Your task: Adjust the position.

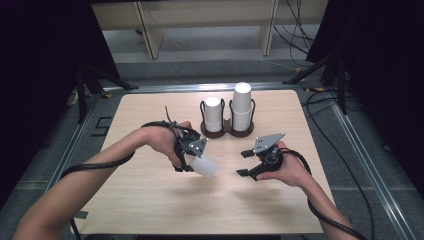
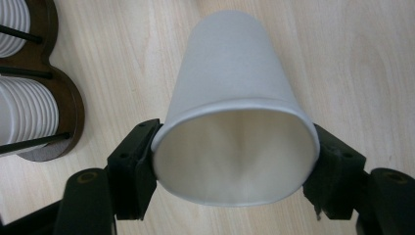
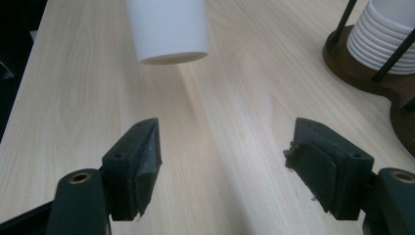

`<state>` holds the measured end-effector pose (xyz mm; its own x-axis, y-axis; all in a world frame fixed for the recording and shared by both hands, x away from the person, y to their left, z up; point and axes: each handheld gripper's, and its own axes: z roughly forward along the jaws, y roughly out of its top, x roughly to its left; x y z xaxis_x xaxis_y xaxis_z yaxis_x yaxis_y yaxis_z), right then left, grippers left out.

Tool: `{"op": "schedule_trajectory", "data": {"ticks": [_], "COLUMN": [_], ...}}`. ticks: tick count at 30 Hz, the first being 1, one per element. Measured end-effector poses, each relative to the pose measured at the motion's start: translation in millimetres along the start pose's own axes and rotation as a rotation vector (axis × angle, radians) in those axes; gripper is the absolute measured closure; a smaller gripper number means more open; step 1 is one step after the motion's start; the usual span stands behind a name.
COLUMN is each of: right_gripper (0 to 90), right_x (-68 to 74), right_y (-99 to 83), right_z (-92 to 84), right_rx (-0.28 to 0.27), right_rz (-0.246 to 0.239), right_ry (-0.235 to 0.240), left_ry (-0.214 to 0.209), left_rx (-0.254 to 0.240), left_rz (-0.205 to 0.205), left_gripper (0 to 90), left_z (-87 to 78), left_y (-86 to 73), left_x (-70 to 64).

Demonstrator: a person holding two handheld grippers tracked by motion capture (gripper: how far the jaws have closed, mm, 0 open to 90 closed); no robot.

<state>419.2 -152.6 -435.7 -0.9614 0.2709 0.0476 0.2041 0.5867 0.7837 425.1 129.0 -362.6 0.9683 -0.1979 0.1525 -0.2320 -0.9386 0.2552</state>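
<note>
This looks like a lab recording bay. A bare wooden table sits inside a metal frame, black curtains hang on both sides of the tongs, and loose cables trail over the grey floor beyond them.

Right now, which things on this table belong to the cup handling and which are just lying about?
In the job:
- white paper cup, clamped at its rim by the left hand-held gripper
- right hand-held gripper, open and holding nothing
- wooden cup holder with two cup stacks

Lying about:
- cables on the floor beside the table
- wooden furniture legs behind it
</note>
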Motion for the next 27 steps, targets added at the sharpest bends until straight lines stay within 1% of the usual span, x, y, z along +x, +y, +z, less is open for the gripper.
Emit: {"op": "schedule_trajectory", "data": {"ticks": [1, 3, 4, 5, 9, 10, 11, 12, 13, 14, 15, 16, 18, 19, 20, 21, 22, 23, 24, 25, 26, 27], "right_gripper": [27.9, 27.9, 27.9, 27.9, 27.8, 27.8, 27.8, 27.8, 27.8, 27.8, 27.7, 27.8, 27.7, 27.8, 27.8, 27.8, 27.8, 27.8, 27.8, 27.8, 27.8, 27.8], "right_x": [0.2, 0.7, 0.9, 1.2, 0.6, 0.6, 0.8, 1.1, 0.8, 0.4, 0.6, 0.5, 0.9, 1.5, 1.0, 0.9, 0.9, 0.8, 1.7, 1.0, 1.0, 1.3], "right_y": [0.8, 1.4, 1.9, 2.2, 3.3, 4.1, 4.4, 4.8, 5.1, 5.7, 6.0, 6.4, 7.1, 7.6, 8.0, 8.7, 9.1, 9.3, 9.8, 10.3, 10.7, 11.1], "right_z": [1.2, 2.4, 2.5, 3.1, 4.6, 4.9, 4.9, 5.1, 5.5, 5.1, 5.3, 5.6, 6.2, 6.1, 7.0, 6.7, 7.2, 7.9, 8.5, 8.7, 9.3, 9.9], "right_rx": [0.000, 0.006, 0.012, 0.013, 0.013, 0.012, 0.013, 0.013, 0.011, 0.017, 0.021, 0.021, 0.020, 0.024, 0.019, 0.022, 0.022, 0.018, 0.021, 0.018, 0.016, 0.019], "right_rz": [-0.007, 0.000, -0.004, 0.000, -0.008, -0.008, -0.008, -0.004, -0.008, -0.014, -0.011, -0.016, -0.015, -0.008, -0.012, -0.018, -0.021, -0.024, -0.015, -0.024, -0.023, -0.020], "right_ry": [0.000, 0.009, 0.007, 0.009, 0.013, 0.013, 0.013, 0.016, 0.014, 0.011, 0.013, 0.015, 0.015, 0.016, 0.021, 0.018, 0.019, 0.017, 0.020, 0.018, 0.019, 0.026], "left_ry": [-0.004, -0.004, -0.005, -0.010, -0.010, -0.009, -0.011, -0.015, -0.017, -0.021, -0.022, -0.023, -0.024, -0.027, -0.028, -0.028, -0.029, -0.030, -0.032, -0.032, -0.032, -0.031], "left_rx": [0.010, 0.021, 0.045, 0.031, 0.050, 0.070, 0.074, 0.102, 0.071, 0.065, 0.090, 0.079, 0.111, 0.107, 0.110, 0.123, 0.145, 0.121, 0.122, 0.139, 0.139, 0.127], "left_rz": [0.007, 0.011, 0.035, 0.017, 0.029, 0.050, 0.053, 0.088, 0.047, 0.035, 0.059, 0.043, 0.079, 0.070, 0.071, 0.083, 0.109, 0.080, 0.082, 0.101, 0.101, 0.085], "left_gripper": [29.7, 29.7, 29.7, 29.7, 29.7, 29.7, 29.7, 29.7, 29.7, 29.7, 29.8, 29.7, 29.8, 29.8, 29.8, 29.8, 29.9, 29.8, 29.8, 29.8, 29.8, 29.8], "left_z": [0.1, -0.2, -1.4, -0.3, -1.2, -2.7, -2.9, -4.2, -2.1, -1.3, -1.8, -0.3, -0.9, -0.4, -0.3, -0.7, -1.9, -0.8, -1.0, -2.0, -2.0, -1.5], "left_y": [0.8, 1.7, 2.4, 2.5, 3.9, 5.2, 5.5, 6.4, 6.1, 6.4, 7.1, 6.9, 8.1, 8.4, 8.9, 9.5, 10.5, 10.7, 11.3, 12.2, 12.2, 13.1], "left_x": [0.5, 0.5, 1.9, 0.4, 0.8, 1.8, 1.9, 3.7, 1.2, 0.2, 1.5, -0.2, 1.8, 1.2, 1.1, 1.6, 3.1, 1.3, 1.3, 2.2, 2.2, 1.1]}}
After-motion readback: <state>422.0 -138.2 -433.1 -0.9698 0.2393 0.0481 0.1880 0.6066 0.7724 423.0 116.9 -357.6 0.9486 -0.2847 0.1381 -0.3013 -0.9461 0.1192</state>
